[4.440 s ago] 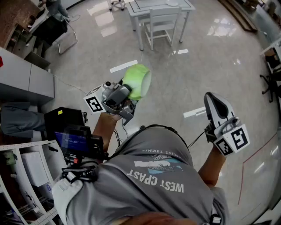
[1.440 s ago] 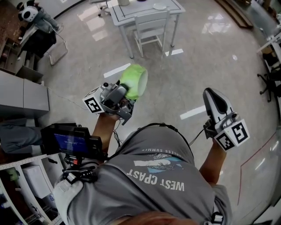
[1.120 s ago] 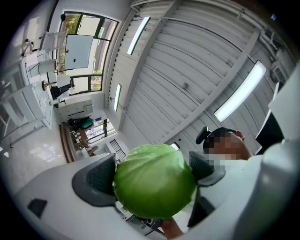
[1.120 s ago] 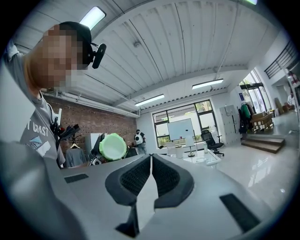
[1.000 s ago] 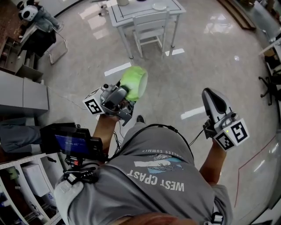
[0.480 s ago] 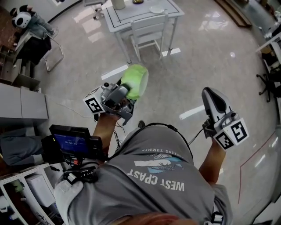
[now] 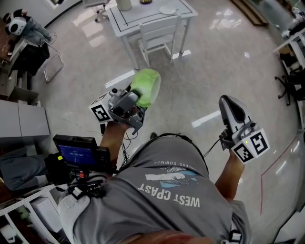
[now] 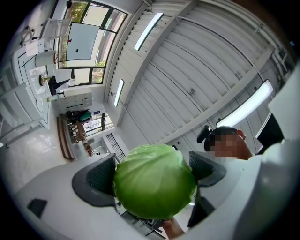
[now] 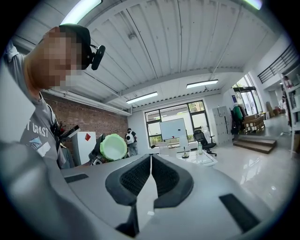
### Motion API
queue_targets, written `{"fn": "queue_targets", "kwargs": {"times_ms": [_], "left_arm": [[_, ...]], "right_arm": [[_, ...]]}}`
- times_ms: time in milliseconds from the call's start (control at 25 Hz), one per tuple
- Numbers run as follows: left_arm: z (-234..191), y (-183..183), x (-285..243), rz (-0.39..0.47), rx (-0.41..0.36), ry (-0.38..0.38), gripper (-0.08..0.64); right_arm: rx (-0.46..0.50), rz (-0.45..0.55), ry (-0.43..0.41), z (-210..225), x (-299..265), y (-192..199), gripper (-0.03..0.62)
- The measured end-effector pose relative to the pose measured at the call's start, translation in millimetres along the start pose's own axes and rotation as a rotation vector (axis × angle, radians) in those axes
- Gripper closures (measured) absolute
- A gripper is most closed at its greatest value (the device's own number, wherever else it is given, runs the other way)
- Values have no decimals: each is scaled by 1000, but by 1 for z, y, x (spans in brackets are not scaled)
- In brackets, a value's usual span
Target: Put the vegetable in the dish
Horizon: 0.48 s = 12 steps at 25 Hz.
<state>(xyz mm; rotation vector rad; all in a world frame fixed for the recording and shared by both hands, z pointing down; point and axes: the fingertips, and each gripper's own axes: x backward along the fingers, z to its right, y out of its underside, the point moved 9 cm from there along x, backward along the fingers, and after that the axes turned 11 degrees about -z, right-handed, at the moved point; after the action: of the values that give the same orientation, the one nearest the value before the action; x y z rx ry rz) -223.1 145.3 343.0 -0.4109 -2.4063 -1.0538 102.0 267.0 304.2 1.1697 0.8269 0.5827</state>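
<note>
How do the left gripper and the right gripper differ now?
The left gripper is shut on a green cabbage; the right gripper is shut and empty. The left gripper's jaws stand apart around the cabbage; the right gripper's jaws meet. Both are held in the air.

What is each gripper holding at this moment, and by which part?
The left gripper holds a green cabbage, clamped by its two opposite sides between the jaws. The right gripper is shut and holds nothing.

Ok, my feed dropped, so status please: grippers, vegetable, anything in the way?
Left gripper shut on cabbage, held above floor. Right gripper shut, empty. White table ahead, chair at its near side.
</note>
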Motion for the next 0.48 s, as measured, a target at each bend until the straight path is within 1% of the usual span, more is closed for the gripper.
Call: {"fn": "queue_targets", "kwargs": {"times_ms": [160, 280, 400, 480], "left_arm": [[0, -3, -8, -4, -22, 2, 61], [-5, -4, -17, 11, -28, -16, 61], [-16, -10, -30, 21, -31, -29, 61], [-33, -19, -42, 34, -39, -35, 61]], "right_arm": [[-3, -1, 4, 6, 5, -5, 584], [6, 1, -16, 19, 5, -12, 584], [5, 0, -36, 44, -4, -21, 584], [7, -4, -56, 70, -15, -28, 584]]}}
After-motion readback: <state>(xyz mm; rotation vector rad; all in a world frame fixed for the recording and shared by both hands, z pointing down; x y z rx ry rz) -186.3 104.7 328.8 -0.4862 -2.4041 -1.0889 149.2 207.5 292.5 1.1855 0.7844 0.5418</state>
